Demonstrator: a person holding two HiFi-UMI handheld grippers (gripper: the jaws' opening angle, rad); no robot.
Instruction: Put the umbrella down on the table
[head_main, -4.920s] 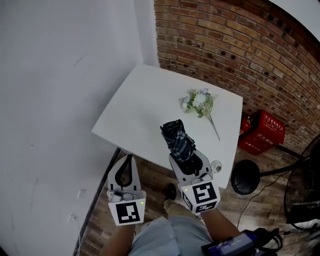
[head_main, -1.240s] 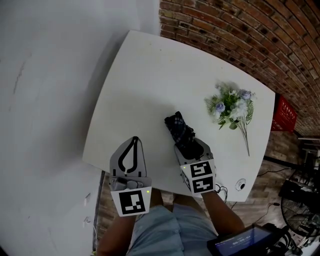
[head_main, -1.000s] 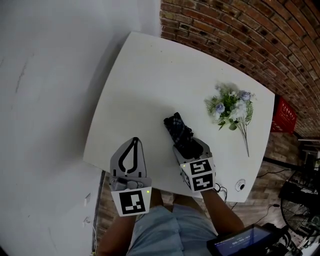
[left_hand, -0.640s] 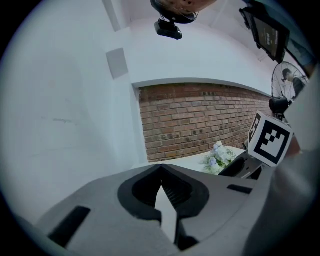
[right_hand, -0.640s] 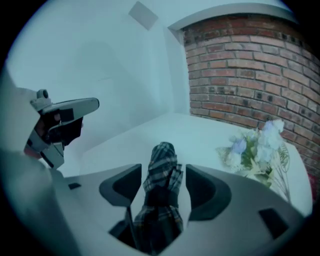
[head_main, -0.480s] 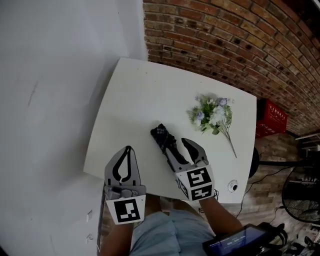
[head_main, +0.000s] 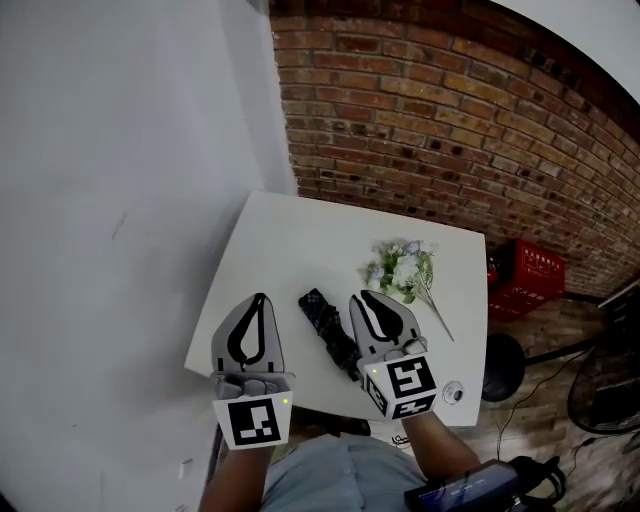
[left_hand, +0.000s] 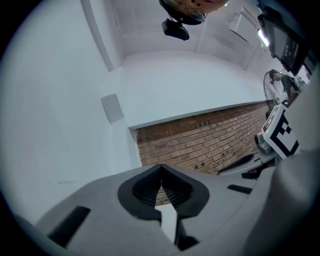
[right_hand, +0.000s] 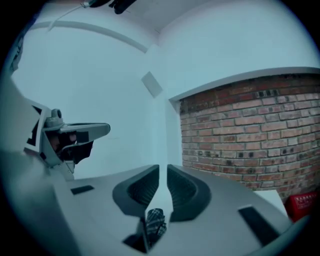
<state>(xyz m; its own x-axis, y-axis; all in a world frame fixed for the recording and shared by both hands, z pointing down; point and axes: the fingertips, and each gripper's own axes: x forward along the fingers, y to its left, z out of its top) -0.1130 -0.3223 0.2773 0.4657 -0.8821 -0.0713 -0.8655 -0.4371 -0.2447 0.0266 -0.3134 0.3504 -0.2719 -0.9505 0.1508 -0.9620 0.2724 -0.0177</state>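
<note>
Our one umbrella (head_main: 328, 335) lies folded on the white table (head_main: 290, 235), near the front edge, between our two grippers. The right gripper (head_main: 362, 298) is held up above it, pointing about level. Its fingers are closing to a thin gap with nothing in them. The left gripper (head_main: 260, 298) points level too, its finger tips together and empty. A second ago the right fingers were around the umbrella; now both hands are higher. One bunch of flowers (head_main: 402, 268) lies nearby.

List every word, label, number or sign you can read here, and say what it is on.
No text is readable.
Red box: any print is too small to read.
Left marker cube and right marker cube: black-and-white square patterns, no letters or numbers.
Dark device at the bottom edge: nothing legible.
</note>
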